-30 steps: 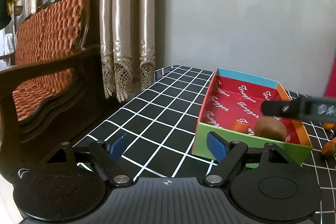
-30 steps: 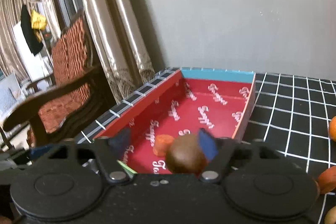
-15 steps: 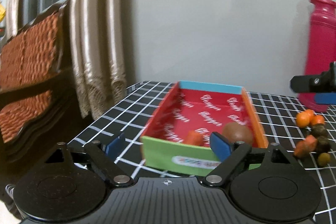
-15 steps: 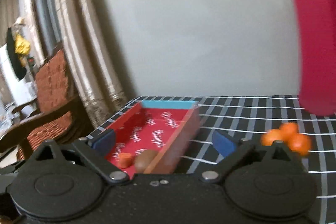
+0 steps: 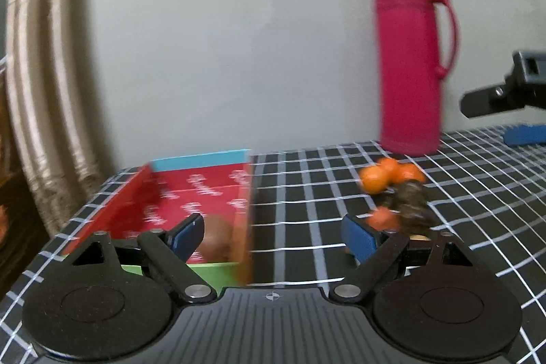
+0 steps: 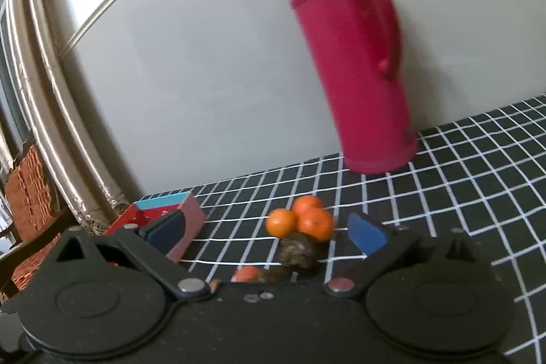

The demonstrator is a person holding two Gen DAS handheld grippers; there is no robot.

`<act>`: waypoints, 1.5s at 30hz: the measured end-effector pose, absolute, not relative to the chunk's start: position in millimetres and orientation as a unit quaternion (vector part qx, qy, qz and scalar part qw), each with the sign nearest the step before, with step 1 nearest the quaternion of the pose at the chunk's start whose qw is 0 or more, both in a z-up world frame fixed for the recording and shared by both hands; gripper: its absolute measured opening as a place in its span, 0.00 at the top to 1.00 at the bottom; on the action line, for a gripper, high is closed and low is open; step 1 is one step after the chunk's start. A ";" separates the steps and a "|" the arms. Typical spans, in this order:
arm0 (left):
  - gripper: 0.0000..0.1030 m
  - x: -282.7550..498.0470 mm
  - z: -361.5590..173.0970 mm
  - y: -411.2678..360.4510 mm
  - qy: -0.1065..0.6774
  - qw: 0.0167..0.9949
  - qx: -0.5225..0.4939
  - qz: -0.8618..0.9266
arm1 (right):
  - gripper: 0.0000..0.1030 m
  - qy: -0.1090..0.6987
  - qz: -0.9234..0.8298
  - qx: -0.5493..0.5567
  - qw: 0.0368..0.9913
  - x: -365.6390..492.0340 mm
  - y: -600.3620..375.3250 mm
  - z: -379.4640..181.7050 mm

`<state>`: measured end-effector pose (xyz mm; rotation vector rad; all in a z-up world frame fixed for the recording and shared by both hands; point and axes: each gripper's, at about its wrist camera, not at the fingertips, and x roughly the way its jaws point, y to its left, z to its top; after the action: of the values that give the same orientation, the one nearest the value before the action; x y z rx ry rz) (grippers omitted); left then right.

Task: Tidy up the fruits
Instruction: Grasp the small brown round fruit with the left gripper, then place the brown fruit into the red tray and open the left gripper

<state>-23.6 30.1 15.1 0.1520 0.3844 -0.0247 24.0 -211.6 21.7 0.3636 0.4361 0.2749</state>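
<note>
Brown fruit (image 5: 218,239) blurred, half hidden behind tongs finger (image 5: 186,236)

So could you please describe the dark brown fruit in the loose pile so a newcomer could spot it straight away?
Start at the tall pink plastic flask by the wall on the black grid-patterned tablecloth. In front of it sit three round orange tangerines. The dark brown rough-skinned fruit lies just nearer the camera, the only dull, dark piece beside them.

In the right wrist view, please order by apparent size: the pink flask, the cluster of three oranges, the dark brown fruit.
1. pink flask, by far the largest.
2. cluster of three oranges.
3. dark brown fruit, smallest, though it lies nearer the camera and is partly hidden, so this is unsure.
</note>
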 end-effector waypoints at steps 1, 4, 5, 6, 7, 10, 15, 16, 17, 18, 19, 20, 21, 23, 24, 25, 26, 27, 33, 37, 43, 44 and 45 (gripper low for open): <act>0.15 -20.2 12.9 21.7 0.194 0.978 0.079 -0.018 | 0.01 0.216 0.132 0.179 0.951 21.5 -214.4 20.1; 0.15 -11.2 4.3 -1.6 0.209 0.973 0.088 -0.038 | 0.01 0.220 0.124 0.181 0.950 15.3 -227.2 14.4; 0.15 -7.9 1.2 -7.7 0.214 0.972 0.092 -0.041 | 0.01 0.222 0.122 0.183 0.950 13.9 -231.5 13.4; 0.15 -5.5 -1.9 -9.8 0.218 0.971 0.094 -0.042 | 0.01 0.221 0.119 0.185 0.950 10.9 -237.7 12.9; 0.15 -1.1 -4.8 -12.8 0.224 0.969 0.095 -0.043 | 0.01 0.220 0.117 0.187 0.950 9.3 -241.7 12.1; 0.15 11.6 -12.0 -16.5 0.242 0.965 0.087 -0.043 | 0.01 0.215 0.110 0.194 0.951 4.2 -255.1 12.8; 0.37 27.9 -20.8 -22.0 0.263 0.960 0.083 -0.056 | 0.01 0.209 0.106 0.208 0.950 1.9 -266.8 13.8; 0.40 31.2 -23.4 -23.8 0.272 0.957 0.081 -0.057 | 0.01 0.210 0.105 0.210 0.949 2.0 -267.5 13.2; 0.45 34.4 -24.5 -24.2 0.279 0.955 0.079 -0.060 | 0.01 0.211 0.106 0.213 0.948 2.6 -268.2 12.5; 0.46 35.6 -24.6 -23.9 0.281 0.955 0.072 -0.064 | 0.01 0.212 0.106 0.215 0.948 3.0 -268.4 12.4; 0.48 36.2 -24.8 -24.0 0.281 0.955 0.068 -0.065 | 0.01 0.212 0.108 0.216 0.947 3.3 -268.3 12.4; 0.56 36.9 -25.1 -24.8 0.282 0.955 0.067 -0.067 | 0.01 0.211 0.110 0.216 0.947 3.1 -267.6 12.5; 0.62 37.9 -25.7 -25.7 0.285 0.954 0.067 -0.069 | 0.01 0.211 0.111 0.213 0.947 3.0 -266.6 12.9; 0.70 39.6 -27.2 -26.3 0.291 0.952 0.066 -0.071 | 0.01 0.212 0.113 0.209 0.948 2.0 -264.0 12.6; 0.70 39.9 -27.2 -26.4 0.291 0.952 0.065 -0.071 | 0.01 0.213 0.115 0.208 0.948 2.6 -263.2 12.5; 0.70 40.1 -27.4 -26.9 0.291 0.952 0.066 -0.070 | 0.01 0.215 0.116 0.207 0.948 2.8 -262.1 11.8; 0.70 40.3 -27.6 -26.9 0.291 0.952 0.066 -0.070 | 0.01 0.216 0.117 0.205 0.947 2.9 -261.2 11.4; 0.70 39.7 -27.4 -26.2 0.290 0.952 0.064 -0.069 | 0.01 0.217 0.118 0.205 0.947 3.3 -260.6 11.2; 0.73 28.8 -15.3 -18.9 0.259 0.962 0.059 -0.063 | 0.01 0.218 0.124 0.203 0.946 4.8 -255.7 10.6; 0.73 24.4 -7.3 -8.2 0.247 0.966 0.053 -0.055 | 0.01 0.223 0.128 0.197 0.946 6.8 -250.1 8.8; 0.73 15.2 8.9 17.0 0.217 0.975 0.033 -0.032 | 0.01 0.229 0.135 0.187 0.946 9.8 -238.2 6.4; 0.73 13.1 12.4 22.2 0.209 0.977 0.029 -0.025 | 0.01 0.230 0.136 0.187 0.945 10.4 -236.5 6.3; 0.73 10.5 16.2 29.0 0.199 0.980 0.025 -0.015 | 0.01 0.231 0.137 0.188 0.945 11.3 -234.4 6.0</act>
<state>10.5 29.0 16.2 0.0511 0.4012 -0.0303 11.3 -234.4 6.0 0.3833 0.4714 0.2797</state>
